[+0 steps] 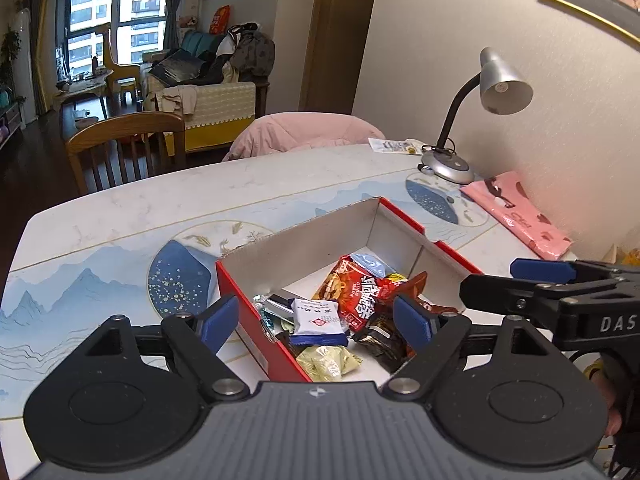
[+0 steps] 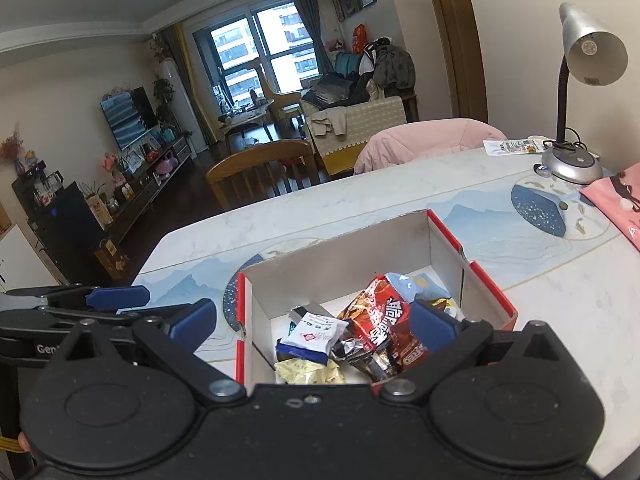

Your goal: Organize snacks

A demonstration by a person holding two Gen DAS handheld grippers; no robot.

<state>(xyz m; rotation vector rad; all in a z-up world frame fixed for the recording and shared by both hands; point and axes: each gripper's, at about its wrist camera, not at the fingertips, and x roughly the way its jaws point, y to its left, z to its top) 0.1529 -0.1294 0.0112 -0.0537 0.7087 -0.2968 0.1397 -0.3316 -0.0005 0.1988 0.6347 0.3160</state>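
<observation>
A red cardboard box [image 1: 256,320] with a white inside stands on the table and holds several snack packets. Among them are a red packet [image 1: 356,292], a white and blue packet [image 1: 318,322] and a pale yellow packet [image 1: 326,362]. My left gripper [image 1: 316,322] is open and empty, hovering over the near end of the box. My right gripper [image 2: 314,324] is open and empty above the same box [image 2: 490,292]; it also shows at the right in the left wrist view [image 1: 520,280]. The red packet [image 2: 380,316] and white and blue packet [image 2: 312,338] lie between its fingers.
The table [image 1: 120,216] has a blue mountain-print mat. A silver desk lamp [image 1: 452,164] stands at the far right by the wall, a pink bag [image 1: 516,212] beside it. A wooden chair [image 1: 124,148] and a pink-draped chair [image 1: 304,132] stand at the far edge.
</observation>
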